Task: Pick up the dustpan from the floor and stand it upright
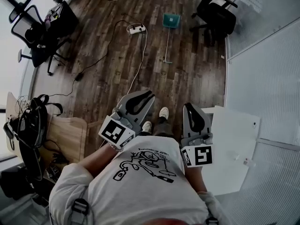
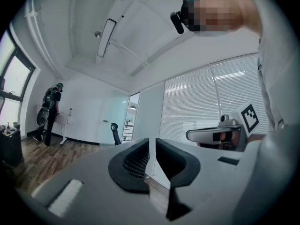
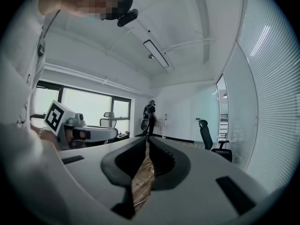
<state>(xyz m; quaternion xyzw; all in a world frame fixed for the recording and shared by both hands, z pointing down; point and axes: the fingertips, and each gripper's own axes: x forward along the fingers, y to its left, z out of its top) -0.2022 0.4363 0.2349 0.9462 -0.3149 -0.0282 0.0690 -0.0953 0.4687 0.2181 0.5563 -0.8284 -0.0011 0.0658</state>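
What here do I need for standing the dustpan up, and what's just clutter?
For the job:
dustpan, lying on the floor
left gripper
right gripper

Lying about:
power strip with its cable
office chair
backpack
white table

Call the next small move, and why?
Probably walk closer to the dustpan: it lies flat on the floor well ahead, handle end nearer, while the left gripper and right gripper sit shut and empty, far short of it.
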